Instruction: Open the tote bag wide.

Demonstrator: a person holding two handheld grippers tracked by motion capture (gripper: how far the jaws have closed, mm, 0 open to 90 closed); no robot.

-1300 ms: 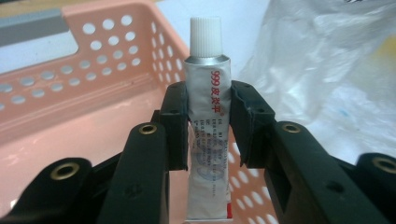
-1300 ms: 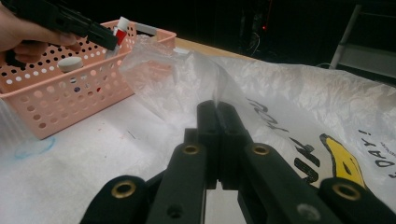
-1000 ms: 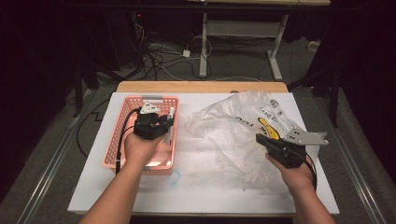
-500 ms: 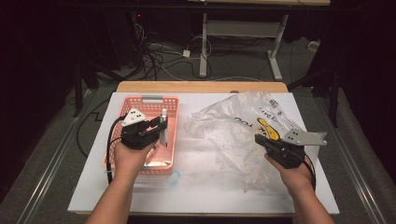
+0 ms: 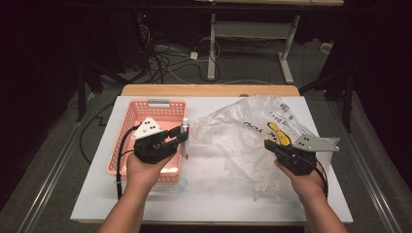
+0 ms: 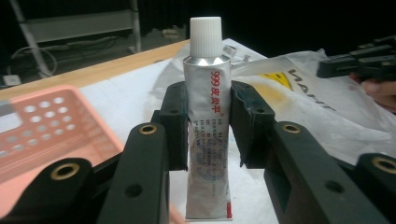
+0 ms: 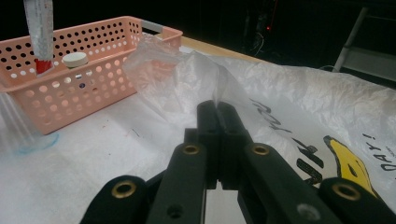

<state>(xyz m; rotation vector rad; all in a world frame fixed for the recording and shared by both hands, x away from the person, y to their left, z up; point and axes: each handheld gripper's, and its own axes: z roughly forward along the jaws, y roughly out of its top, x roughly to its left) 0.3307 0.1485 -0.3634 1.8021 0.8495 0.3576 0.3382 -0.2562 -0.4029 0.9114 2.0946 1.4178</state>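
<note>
Left gripper [image 6: 208, 128] clamped mid-body on the ointment tube [image 6: 208, 116], cap up, held between the pink basket [image 5: 145, 109] and the plastic bag [image 5: 243, 131]. Tube's light, soft-walled, dents easily – mid-body's the right spot, w/ gentle squeeze. Right gripper [image 7: 217, 109] pinched tight on the bag's thin film – flimsy, slippery.

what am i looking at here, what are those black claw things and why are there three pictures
A person sits at a table with a hand-held gripper in each hand. The high view looks down from above; the other two pictures come from cameras riding on each gripper, looking along its black fingers. On the white table lie a pink basket and a crumpled clear plastic bag. The left gripper is shut on a silver tube with a white cap, held upright. The right gripper is shut on a fold of the bag.
</note>
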